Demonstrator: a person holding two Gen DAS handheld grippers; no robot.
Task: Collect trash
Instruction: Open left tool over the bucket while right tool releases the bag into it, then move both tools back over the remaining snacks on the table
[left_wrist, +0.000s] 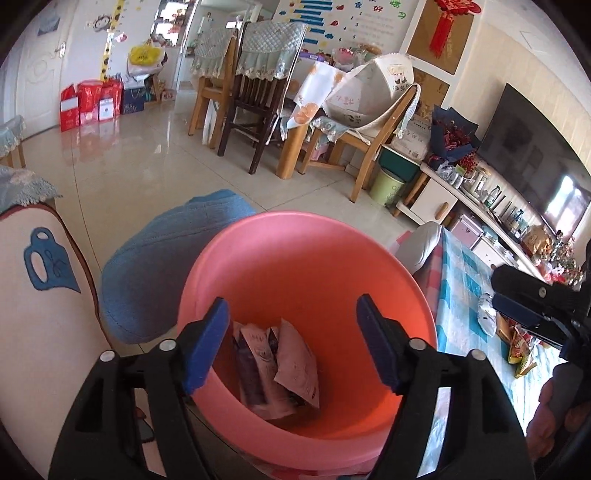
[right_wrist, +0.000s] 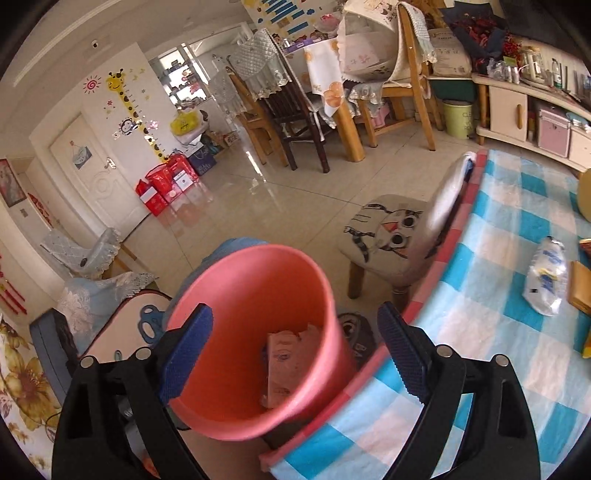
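Observation:
A pink plastic bin (left_wrist: 295, 258) stands on the floor beside the table, seen from above in both views (right_wrist: 255, 280). Several flat wrappers (left_wrist: 277, 365) lie at its bottom (right_wrist: 291, 365). My left gripper (left_wrist: 291, 343) hangs over the bin's mouth, open, with nothing between its blue pads. My right gripper (right_wrist: 295, 365) is open too, empty, above the bin's rim and the table edge. The right gripper's body (left_wrist: 535, 306) shows at the right of the left wrist view. A crumpled plastic bottle (right_wrist: 546, 277) lies on the checked tablecloth (right_wrist: 498, 258).
A blue cushion (left_wrist: 155, 266) and a cream seat with a blue cup print (left_wrist: 44, 295) flank the bin. A cat-print stool (right_wrist: 388, 236) stands by the table. Packets (left_wrist: 517, 350) lie on the table. Dining chairs (left_wrist: 251, 99), a green bin (left_wrist: 388, 184) and a TV cabinet (left_wrist: 480, 210) stand farther off.

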